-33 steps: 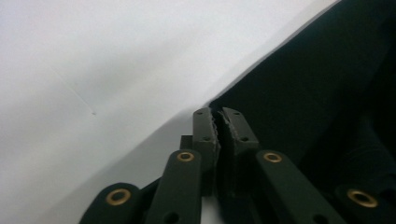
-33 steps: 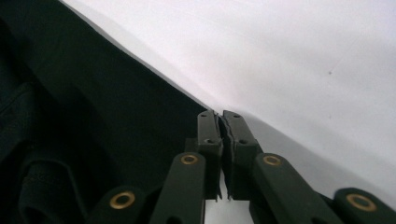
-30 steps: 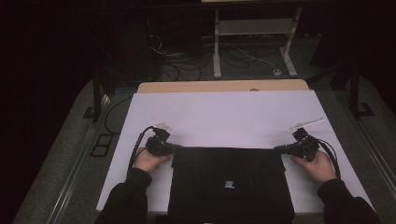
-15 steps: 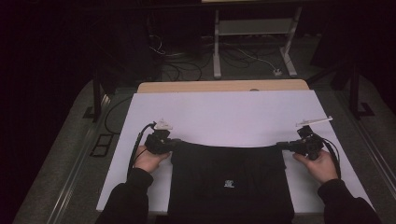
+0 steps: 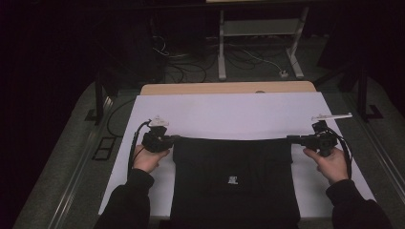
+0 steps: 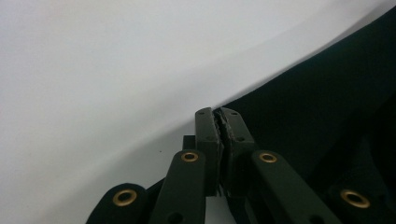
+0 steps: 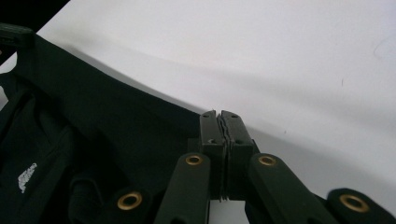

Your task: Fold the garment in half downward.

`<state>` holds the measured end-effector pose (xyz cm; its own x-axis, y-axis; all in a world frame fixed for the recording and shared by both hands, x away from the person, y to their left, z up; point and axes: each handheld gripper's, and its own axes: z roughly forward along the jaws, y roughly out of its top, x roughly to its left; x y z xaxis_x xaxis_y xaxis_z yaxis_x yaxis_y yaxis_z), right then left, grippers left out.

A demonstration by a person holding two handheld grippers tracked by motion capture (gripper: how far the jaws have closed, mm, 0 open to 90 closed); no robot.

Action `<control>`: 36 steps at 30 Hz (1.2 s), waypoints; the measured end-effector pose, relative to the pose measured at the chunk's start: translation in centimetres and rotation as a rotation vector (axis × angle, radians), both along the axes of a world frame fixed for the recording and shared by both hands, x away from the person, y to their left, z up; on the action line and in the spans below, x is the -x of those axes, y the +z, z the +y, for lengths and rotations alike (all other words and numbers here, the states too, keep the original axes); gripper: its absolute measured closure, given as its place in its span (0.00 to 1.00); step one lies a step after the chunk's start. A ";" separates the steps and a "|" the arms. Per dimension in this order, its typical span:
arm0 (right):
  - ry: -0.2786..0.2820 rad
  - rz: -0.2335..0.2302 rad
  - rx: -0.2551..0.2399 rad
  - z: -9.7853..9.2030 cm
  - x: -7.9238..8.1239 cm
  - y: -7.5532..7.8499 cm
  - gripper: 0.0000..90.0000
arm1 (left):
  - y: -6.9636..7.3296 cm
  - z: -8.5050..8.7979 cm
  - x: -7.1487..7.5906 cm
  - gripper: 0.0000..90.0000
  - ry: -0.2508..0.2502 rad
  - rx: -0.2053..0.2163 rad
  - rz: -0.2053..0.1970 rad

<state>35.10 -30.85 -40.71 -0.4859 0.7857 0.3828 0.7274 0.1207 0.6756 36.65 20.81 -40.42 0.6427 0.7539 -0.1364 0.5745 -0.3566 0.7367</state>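
Note:
A black garment (image 5: 234, 171) with a small white logo (image 5: 232, 180) hangs over the near side of the white-covered table (image 5: 229, 114). Its top edge is stretched straight between my two grippers. My left gripper (image 5: 174, 138) is shut on the top left corner, and my right gripper (image 5: 290, 138) is shut on the top right corner. In the left gripper view the left gripper (image 6: 218, 114) pinches a thin bit of the black garment (image 6: 317, 102). In the right gripper view the right gripper (image 7: 220, 116) clamps the garment (image 7: 93, 126) edge, and the logo (image 7: 27, 177) shows at lower left.
The white sheet reaches a wooden table edge (image 5: 229, 88) at the back. Beyond it the dark floor holds cables (image 5: 191, 62), a white stand frame (image 5: 258, 28) and a power strip (image 5: 284, 74). Bare white sheet lies beyond the garment.
Both hands have risen a little and the right one has moved outward. The garment's top edge has lifted with them and pulled into a straight line.

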 end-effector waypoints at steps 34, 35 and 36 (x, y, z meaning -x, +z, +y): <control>-0.010 -0.009 0.023 0.4 -3.5 1.9 0.97 | 2.8 -0.6 -3.8 0.95 -0.067 -0.062 0.043; -0.013 -0.008 0.024 0.4 -3.6 2.0 0.97 | 2.9 -0.7 -4.0 0.95 -0.064 -0.063 0.044; -0.015 -0.006 0.023 0.4 -3.8 2.1 0.97 | 2.9 -0.7 -4.1 0.95 -0.065 -0.065 0.042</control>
<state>38.86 -30.48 -38.64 -0.4766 0.8015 0.3612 0.7248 0.1257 0.6774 40.75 20.09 -37.54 0.6852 0.7190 -0.1163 0.5787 -0.4405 0.6864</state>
